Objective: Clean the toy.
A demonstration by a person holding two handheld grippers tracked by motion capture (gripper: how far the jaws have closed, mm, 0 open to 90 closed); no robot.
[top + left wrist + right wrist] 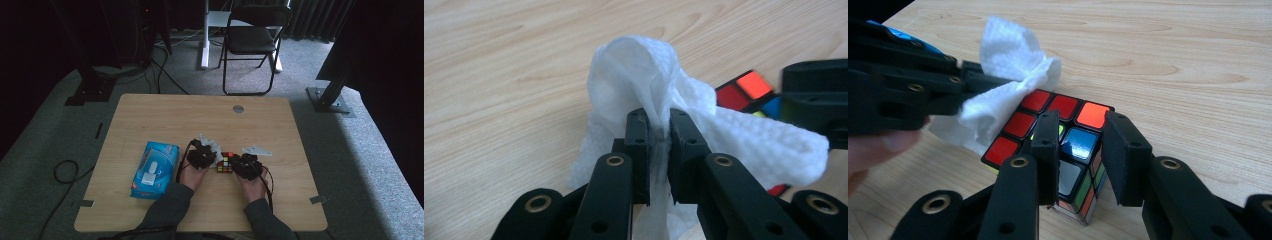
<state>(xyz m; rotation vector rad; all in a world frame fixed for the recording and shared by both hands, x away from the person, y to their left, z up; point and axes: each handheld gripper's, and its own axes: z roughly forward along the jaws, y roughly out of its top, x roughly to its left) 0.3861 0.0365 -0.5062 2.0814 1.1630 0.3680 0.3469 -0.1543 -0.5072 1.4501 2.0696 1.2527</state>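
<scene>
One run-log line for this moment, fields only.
left gripper: shut on white wipe | right gripper: shut on puzzle cube | wipe at cube's top | table: wipes pack left

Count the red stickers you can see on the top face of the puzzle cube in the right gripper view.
4 on the puzzle cube: two along the far edge beside an orange one, one in the middle row, one at the near left corner. The right gripper covers some squares, so more may be hidden.

A: What does the desk (1198, 60) look like?
B: Pale wood grain, smooth, faintly sheened. The tissue (644, 75) is soft white paper with a dimpled, embossed texture.

A: And the cube (1068, 135)?
B: Glossy plastic stickers on a black body, catching the light. The jaws look matt black plastic with brass-coloured rivets; the wipes pack (155, 169) is shiny blue film.
</scene>
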